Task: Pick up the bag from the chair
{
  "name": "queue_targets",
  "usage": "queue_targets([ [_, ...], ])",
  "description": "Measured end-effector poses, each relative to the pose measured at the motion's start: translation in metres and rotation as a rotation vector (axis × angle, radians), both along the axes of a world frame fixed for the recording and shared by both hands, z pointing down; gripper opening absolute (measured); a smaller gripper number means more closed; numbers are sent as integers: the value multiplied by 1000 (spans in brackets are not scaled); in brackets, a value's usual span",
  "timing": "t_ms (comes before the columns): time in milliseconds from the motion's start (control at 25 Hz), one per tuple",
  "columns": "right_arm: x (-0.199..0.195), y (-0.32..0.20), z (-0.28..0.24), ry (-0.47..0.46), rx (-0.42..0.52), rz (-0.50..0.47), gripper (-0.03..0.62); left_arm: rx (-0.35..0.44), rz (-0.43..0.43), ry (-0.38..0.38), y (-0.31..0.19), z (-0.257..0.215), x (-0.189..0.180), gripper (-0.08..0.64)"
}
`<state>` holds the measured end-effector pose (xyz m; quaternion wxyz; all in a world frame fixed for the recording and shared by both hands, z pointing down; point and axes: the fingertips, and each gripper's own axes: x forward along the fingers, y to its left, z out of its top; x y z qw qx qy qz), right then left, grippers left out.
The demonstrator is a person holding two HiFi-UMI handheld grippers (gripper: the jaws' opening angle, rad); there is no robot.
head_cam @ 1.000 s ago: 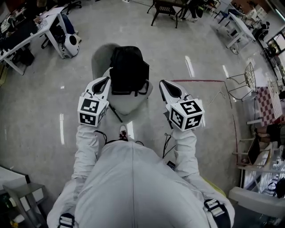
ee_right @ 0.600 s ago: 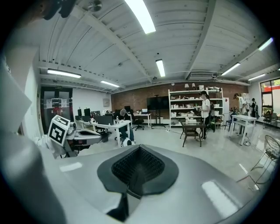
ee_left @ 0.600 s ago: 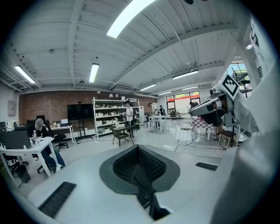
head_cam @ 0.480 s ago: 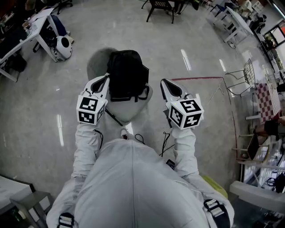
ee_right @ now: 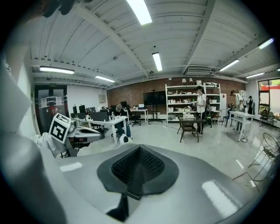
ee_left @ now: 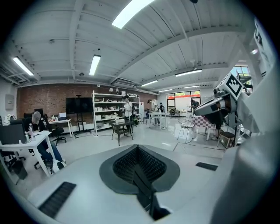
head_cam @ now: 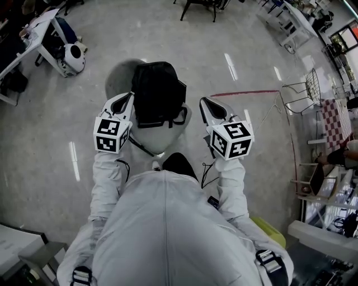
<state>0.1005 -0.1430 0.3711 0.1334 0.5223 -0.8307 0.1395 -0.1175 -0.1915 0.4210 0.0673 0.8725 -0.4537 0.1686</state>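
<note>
A black bag sits on the seat of a pale grey chair, seen from above in the head view. My left gripper is held just left of the bag, and my right gripper is a little right of the chair's edge. Neither touches the bag. Both point level across the room, so the bag is absent from both gripper views. The left gripper has its jaws closed tip to tip with nothing between them. The right gripper is likewise shut and empty.
A white desk and a round white object stand at the far left. A dark chair is at the back. A wire chair and a checked table are on the right, beyond a red floor line.
The person has stepped closer to the chair, so bag and chair sit slightly nearer. Both grippers stay level either side of the bag. A dark foot has come into view below the seat.
</note>
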Motion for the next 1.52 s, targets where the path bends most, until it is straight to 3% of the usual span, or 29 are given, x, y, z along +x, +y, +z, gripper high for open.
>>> queue_targets([
  [360, 12, -46, 6, -5, -1, -52, 12, -63, -74, 9, -33, 21, 3, 6],
  [600, 16, -93, 31, -16, -59, -116, 56, -124, -95, -18, -56, 45, 13, 8],
  [800, 15, -127, 61, 1, -136, -177, 99, -199, -129, -35, -73, 72, 15, 9],
  [960, 12, -147, 89, 39, -187, -224, 128, -269, -149, -37, -89, 102, 16, 77],
  [1200, 17, -172, 136, -9, -303, -228, 148, -376, -190, -37, -103, 150, 14, 115],
  [1520, 19, -202, 212, -4, -444, -277, 171, -522, -264, -25, -111, 225, 7, 155],
])
